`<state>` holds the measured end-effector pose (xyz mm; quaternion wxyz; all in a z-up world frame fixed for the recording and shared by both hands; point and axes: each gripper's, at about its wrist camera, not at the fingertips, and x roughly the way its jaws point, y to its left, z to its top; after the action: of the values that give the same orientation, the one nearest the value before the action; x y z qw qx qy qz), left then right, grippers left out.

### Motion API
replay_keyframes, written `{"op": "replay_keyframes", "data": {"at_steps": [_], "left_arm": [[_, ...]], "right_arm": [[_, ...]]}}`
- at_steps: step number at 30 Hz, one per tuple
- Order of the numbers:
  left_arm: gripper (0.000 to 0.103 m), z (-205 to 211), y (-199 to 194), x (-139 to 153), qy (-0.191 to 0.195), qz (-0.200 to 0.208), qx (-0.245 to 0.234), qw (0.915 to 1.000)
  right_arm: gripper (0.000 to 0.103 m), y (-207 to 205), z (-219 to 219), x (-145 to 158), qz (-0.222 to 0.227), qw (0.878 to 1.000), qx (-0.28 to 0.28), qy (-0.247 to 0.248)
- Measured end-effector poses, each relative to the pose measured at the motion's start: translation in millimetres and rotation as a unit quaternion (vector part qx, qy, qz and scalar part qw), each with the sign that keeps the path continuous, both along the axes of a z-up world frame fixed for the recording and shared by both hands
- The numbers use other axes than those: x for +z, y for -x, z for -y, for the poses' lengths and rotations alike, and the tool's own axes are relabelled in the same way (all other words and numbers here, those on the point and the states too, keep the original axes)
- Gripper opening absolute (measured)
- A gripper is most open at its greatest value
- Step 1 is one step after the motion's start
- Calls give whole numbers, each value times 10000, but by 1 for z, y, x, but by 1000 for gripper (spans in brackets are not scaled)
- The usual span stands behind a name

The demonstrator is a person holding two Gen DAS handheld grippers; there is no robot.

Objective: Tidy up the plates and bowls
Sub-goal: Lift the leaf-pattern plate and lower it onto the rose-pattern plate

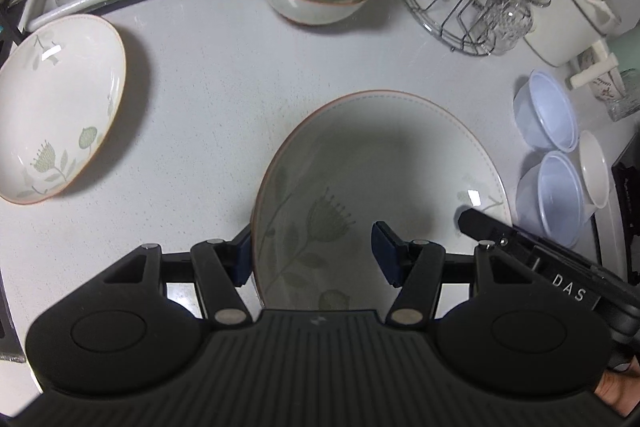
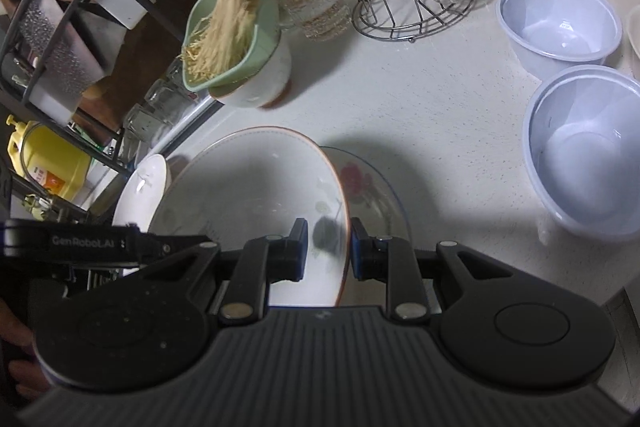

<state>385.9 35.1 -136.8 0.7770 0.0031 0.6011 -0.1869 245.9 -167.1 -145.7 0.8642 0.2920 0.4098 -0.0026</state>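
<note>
Left wrist view, left to right: two flower plates, one far left (image 1: 60, 107), one bottom middle (image 1: 380, 179). Left gripper (image 1: 312, 259) spread wide around that plate's near rim. Two plastic bowls (image 1: 548, 115) right edge. Right gripper (image 2: 328, 251) pinches plate rim.

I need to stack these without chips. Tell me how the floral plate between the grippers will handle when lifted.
The floral plate looks like glazed ceramic, so probably rigid, fairly heavy and chip-prone. Its glossy surface suggests it may slip between the pads. The right gripper straddles only its rim, and the left gripper stands wide open, so lifted by one edge it would likely tilt.
</note>
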Motion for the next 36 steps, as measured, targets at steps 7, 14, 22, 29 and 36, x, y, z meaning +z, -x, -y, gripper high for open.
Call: {"op": "replay_keyframes", "data": {"at_steps": [7, 14, 22, 29, 36], "left_arm": [[64, 23, -9, 5, -381, 29, -57, 9993], [64, 30, -18, 4, -594, 46, 37, 9982], [64, 27, -24, -1, -704, -9, 202, 9973], [64, 17, -23, 3, -587, -11, 464, 9972], [64, 8, -19, 12, -382, 58, 583, 9976]], "right_arm": [[25, -5, 17, -11, -85, 9998, 54, -158], [25, -10, 20, -18, -108, 9996, 243, -83], [25, -16, 11, -21, -82, 9987, 486, 133], [24, -19, 13, -22, 18, 9985, 512, 183], [24, -21, 9, -25, -61, 9985, 535, 139]]}}
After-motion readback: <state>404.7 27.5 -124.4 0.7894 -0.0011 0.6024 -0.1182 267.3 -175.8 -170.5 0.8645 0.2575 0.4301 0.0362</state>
